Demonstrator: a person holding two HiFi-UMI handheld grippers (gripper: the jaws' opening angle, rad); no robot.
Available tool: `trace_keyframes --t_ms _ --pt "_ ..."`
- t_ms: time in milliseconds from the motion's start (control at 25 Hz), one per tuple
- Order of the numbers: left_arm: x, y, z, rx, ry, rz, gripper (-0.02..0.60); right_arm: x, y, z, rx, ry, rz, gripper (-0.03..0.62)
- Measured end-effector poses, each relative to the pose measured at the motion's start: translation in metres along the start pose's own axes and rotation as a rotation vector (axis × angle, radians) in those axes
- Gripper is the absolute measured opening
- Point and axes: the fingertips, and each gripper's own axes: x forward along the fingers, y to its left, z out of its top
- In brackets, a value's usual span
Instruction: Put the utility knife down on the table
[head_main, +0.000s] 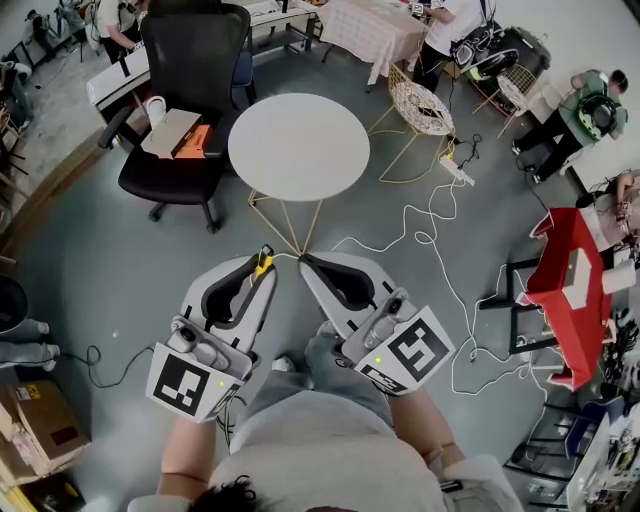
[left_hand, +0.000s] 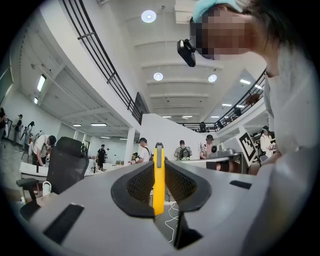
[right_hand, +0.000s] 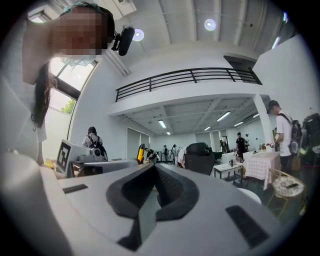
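Above the grey floor, short of the round white table (head_main: 298, 145), we clamp the yellow utility knife (left_hand: 158, 180) upright between the pads of our left gripper (head_main: 263, 266). Just beside it, our right gripper (head_main: 304, 261) sits closed on nothing.

A black office chair (head_main: 190, 60) stands on the grey floor, with a flat tan box (head_main: 170, 132) and an orange thing (head_main: 194, 142) on its seat and a white cup (head_main: 155, 108) beside them. A gold wire chair (head_main: 420, 108) stands further right. White cables (head_main: 440, 270) run across the floor from a power strip (head_main: 457, 172). A red stand (head_main: 565, 290) is at the right edge, a cardboard box (head_main: 40, 425) at the lower left, and a checked tablecloth (head_main: 370, 28) at the top.
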Motion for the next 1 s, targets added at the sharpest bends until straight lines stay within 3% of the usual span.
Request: trace_keyframes --t_ms 360,1000 --pt "0.044 0.011 -0.011 0.008 0.018 0.013 0.069 0.001 -0.050 -0.010 -0.008 0.024 -0.005 0.008" --pt "0.205 0.051 -0.024 -0.003 -0.011 0.158 0.067 0.021 -0.214 0.003 0.007 0.009 0.172 0.008"
